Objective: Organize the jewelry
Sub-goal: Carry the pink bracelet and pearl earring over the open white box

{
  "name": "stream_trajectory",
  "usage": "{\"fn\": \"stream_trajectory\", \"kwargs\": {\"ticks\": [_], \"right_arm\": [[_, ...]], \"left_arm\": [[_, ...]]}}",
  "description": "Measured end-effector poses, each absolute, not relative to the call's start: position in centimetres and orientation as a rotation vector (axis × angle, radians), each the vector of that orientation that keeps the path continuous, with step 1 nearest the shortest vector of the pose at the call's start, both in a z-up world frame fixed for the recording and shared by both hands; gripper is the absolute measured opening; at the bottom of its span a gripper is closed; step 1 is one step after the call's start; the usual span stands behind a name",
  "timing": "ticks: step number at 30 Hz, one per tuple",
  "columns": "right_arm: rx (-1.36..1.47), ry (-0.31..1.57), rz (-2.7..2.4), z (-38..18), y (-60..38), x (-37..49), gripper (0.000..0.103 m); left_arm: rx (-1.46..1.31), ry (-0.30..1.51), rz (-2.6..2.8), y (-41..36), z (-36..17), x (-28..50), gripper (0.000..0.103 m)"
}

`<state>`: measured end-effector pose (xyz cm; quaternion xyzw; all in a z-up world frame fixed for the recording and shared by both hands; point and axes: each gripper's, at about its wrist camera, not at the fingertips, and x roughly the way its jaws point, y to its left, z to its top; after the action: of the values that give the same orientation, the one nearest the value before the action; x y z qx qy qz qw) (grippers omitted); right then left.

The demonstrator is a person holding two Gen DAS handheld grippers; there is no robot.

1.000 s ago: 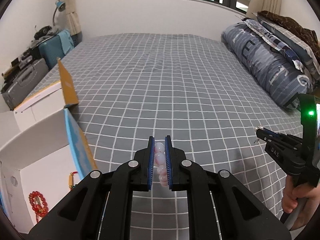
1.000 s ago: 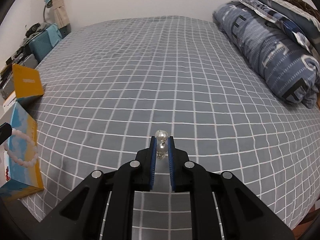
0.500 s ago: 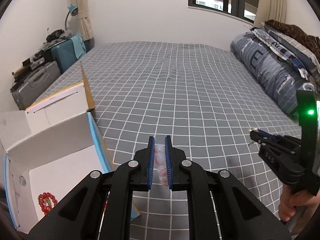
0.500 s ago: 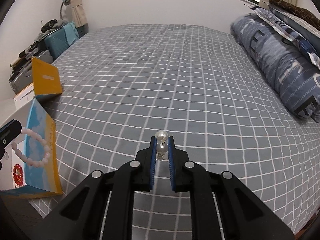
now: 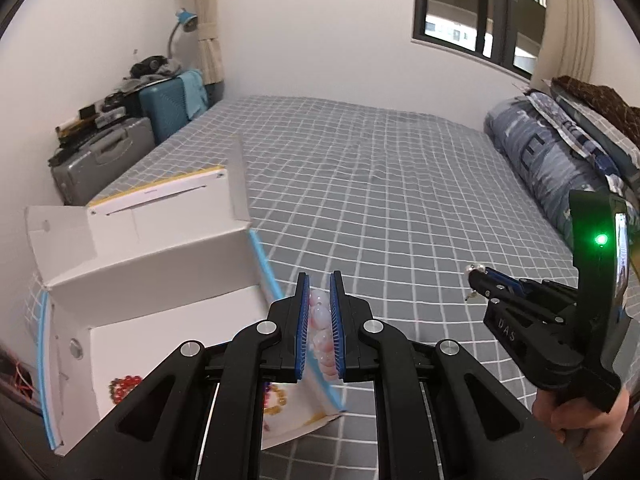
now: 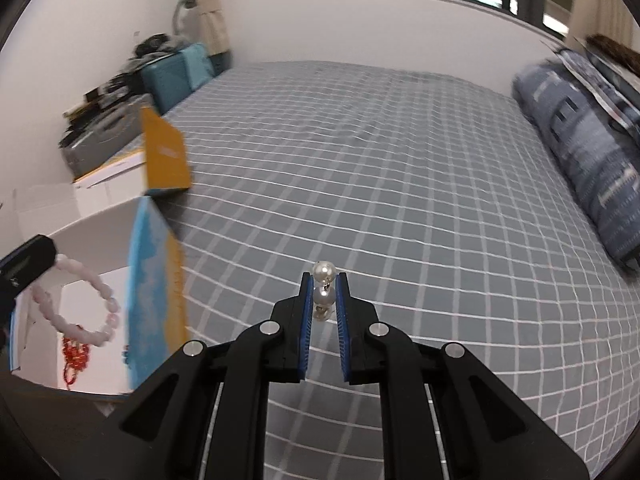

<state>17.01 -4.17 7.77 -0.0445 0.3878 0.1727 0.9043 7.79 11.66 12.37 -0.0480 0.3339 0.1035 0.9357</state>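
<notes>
My left gripper [image 5: 319, 280] is shut on a pink bead bracelet [image 5: 320, 328], which hangs as a loop [image 6: 80, 312] above the open white box [image 5: 160, 276] in the right wrist view. The box sits at the bed's left edge with a red bead piece [image 5: 122, 388] and a yellow bead piece [image 5: 276, 400] on its floor. My right gripper [image 6: 324, 280] is shut on a pearl drop earring [image 6: 323, 284], held over the grey checked bedspread [image 6: 380, 184]. It shows in the left wrist view as a black tool [image 5: 476, 274] held in a hand [image 5: 576, 420].
The box has raised flaps, one orange [image 6: 164, 160], one blue-printed [image 6: 152, 280]. Suitcases [image 5: 120, 148] and clutter stand beyond the bed's left side. Blue patterned pillows and bedding [image 5: 560, 160] line the right side. A window [image 5: 480, 12] is in the far wall.
Both grippers moved left and up toward the box, each still gripping its piece. The box's inside and the jewelry on its floor have come into fuller view.
</notes>
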Motion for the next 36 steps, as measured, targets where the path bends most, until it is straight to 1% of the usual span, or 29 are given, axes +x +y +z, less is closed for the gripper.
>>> {"fn": "stream_trajectory", "kwargs": {"ticks": [9, 13, 20, 25, 32, 36], "right_arm": [[-0.135, 0.761, 0.51, 9.3, 4.0, 14.0, 0.011], [-0.178, 0.755, 0.573, 8.9, 7.8, 12.6, 0.011], [-0.23, 0.756, 0.662, 7.1, 13.9, 11.3, 0.011], [-0.272, 0.779, 0.705, 5.5, 17.3, 10.7, 0.011], [-0.341, 0.84, 0.721, 2.9, 20.3, 10.6, 0.011], [-0.376, 0.909, 0.693, 1.5, 20.8, 11.2, 0.011]], "left_arm": [[-0.131, 0.654, 0.329, 16.9, 13.0, 4.8, 0.01], [-0.158, 0.675, 0.385, 20.2, 11.9, 3.9, 0.01], [-0.211, 0.729, 0.471, 25.5, 9.2, 2.4, 0.01], [-0.23, 0.769, 0.509, 27.9, 7.4, 1.5, 0.01], [-0.268, 0.823, 0.544, 30.6, 5.3, 0.8, 0.01], [-0.284, 0.864, 0.553, 31.9, 4.1, 0.9, 0.01]]}}
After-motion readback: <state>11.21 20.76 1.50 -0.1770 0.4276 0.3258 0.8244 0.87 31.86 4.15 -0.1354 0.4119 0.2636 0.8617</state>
